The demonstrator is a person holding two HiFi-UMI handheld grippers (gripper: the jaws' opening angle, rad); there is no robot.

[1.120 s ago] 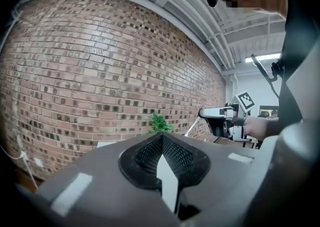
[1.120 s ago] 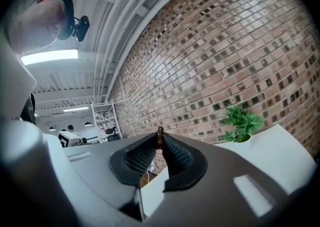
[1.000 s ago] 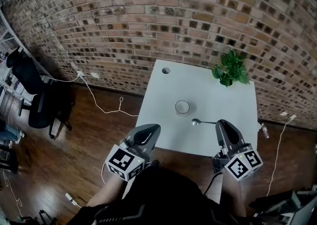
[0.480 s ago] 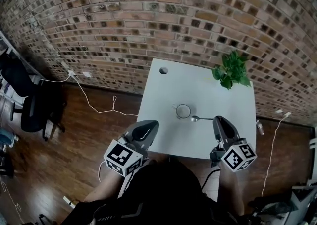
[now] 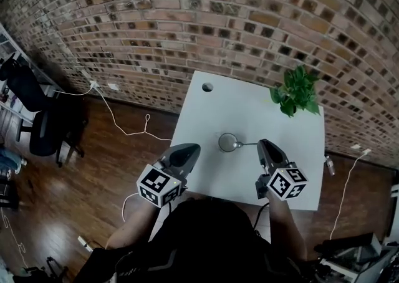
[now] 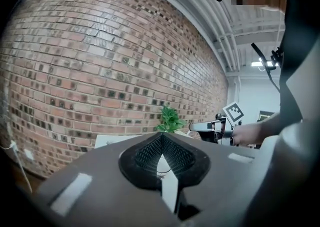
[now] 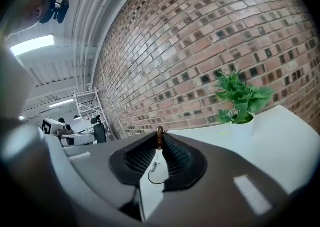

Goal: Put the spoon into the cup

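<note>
On the white table point(image 5: 305, 151) the cup point(image 5: 228, 143) stands near the middle, with the spoon point(image 5: 242, 145) held level beside it, its bowl at the cup's right rim. The right tongs point(image 5: 264, 146) pinch the spoon's handle end. The left tongs point(image 5: 189, 149) are pressed together, empty, by the table's left edge.

We have bare worktop point(image 5: 199, 113) on the left, far and near sides of the cup point(image 5: 229, 143). On its right the spoon point(image 5: 246, 144) bridges across to our right tongs point(image 5: 262, 143). The plant point(image 5: 298, 91) crowds only the far right corner, near the brick wall point(image 5: 187, 20).
</note>
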